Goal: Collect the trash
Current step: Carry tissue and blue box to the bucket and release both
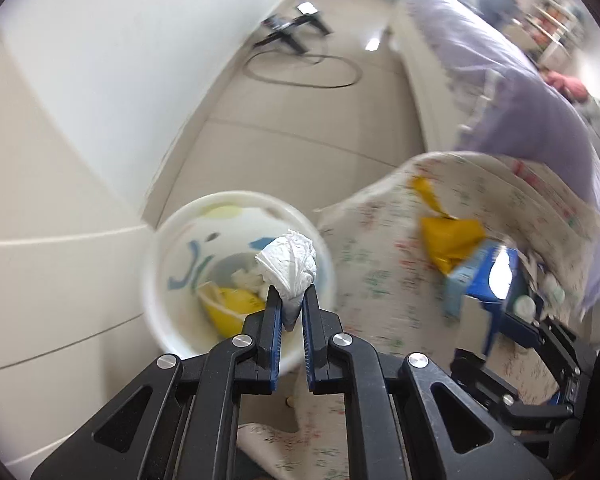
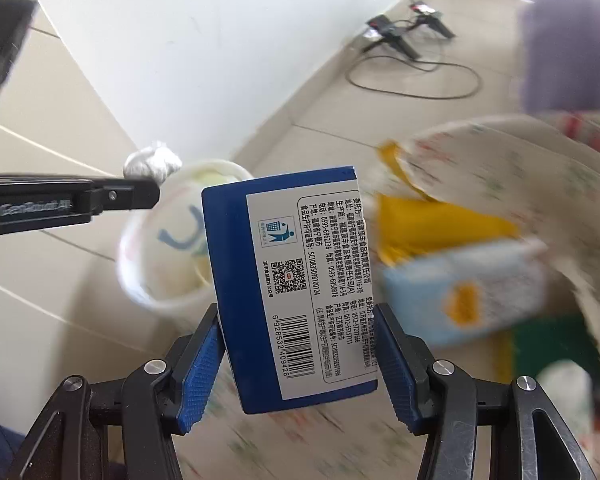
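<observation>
My left gripper (image 1: 291,294) is shut on a crumpled white paper ball (image 1: 287,264) and holds it over the open white bin (image 1: 156,280), which holds yellow and white scraps. In the right wrist view the left gripper (image 2: 150,190) reaches in from the left with the ball (image 2: 152,162) above the bin (image 2: 140,276). My right gripper (image 2: 296,320) is shut on a blue carton (image 2: 288,280) with a white barcode label, held up beside the bin. The carton shows blurred in the left wrist view (image 1: 488,272).
A table with a floral cloth (image 1: 380,280) stands right of the bin. On it lie a yellow wrapper (image 2: 428,224) and a light blue box (image 2: 460,280). A purple bedspread (image 1: 520,92) is behind. A black stand and cable (image 2: 412,60) lie on the floor by the wall.
</observation>
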Demonstrator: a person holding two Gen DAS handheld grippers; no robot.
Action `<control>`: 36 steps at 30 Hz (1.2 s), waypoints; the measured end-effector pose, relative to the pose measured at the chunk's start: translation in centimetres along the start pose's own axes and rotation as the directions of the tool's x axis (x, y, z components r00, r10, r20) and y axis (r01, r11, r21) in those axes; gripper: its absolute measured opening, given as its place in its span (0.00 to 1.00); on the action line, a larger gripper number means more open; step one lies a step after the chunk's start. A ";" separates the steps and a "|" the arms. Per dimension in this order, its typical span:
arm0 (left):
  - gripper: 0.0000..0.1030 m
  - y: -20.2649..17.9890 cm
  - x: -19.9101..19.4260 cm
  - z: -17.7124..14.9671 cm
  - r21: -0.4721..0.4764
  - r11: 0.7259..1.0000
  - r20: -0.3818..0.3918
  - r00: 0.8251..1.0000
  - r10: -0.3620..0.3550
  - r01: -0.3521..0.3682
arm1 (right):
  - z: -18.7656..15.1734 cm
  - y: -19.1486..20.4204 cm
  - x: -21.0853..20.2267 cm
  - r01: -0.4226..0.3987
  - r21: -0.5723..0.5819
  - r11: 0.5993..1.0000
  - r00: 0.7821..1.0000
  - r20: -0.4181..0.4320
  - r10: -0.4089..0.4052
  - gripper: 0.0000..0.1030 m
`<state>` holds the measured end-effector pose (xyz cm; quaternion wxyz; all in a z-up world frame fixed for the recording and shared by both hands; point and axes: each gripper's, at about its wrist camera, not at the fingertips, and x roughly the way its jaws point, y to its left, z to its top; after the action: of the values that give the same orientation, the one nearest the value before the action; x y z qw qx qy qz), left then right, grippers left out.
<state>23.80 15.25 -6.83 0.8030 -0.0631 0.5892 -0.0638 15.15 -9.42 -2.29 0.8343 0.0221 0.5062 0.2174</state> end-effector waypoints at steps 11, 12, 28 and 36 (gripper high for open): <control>0.11 6.0 5.0 0.4 -0.133 0.991 -0.137 0.991 -0.006 -0.012 | 4.4 4.4 8.9 -0.136 0.134 0.982 0.988 -0.056 0.144 0.61; 0.11 6.3 5.1 0.4 -0.142 0.990 -0.136 0.991 -0.007 -0.012 | 4.6 4.6 9.7 -0.140 0.142 0.980 0.987 -0.062 0.150 0.61; 0.39 8.7 3.6 1.5 -0.288 0.958 -0.108 0.994 -0.026 -0.007 | 5.0 6.7 13.8 -0.114 0.107 0.988 0.988 -0.097 0.124 0.63; 0.40 8.7 1.6 1.8 -0.309 0.951 -0.055 0.998 0.000 -0.017 | 4.6 6.4 13.0 -0.078 0.129 0.989 0.993 -0.081 0.089 0.74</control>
<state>26.25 23.56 -9.36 0.7671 -0.1837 0.6138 0.0311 21.99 2.25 -9.30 0.7987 0.0863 0.5531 0.2206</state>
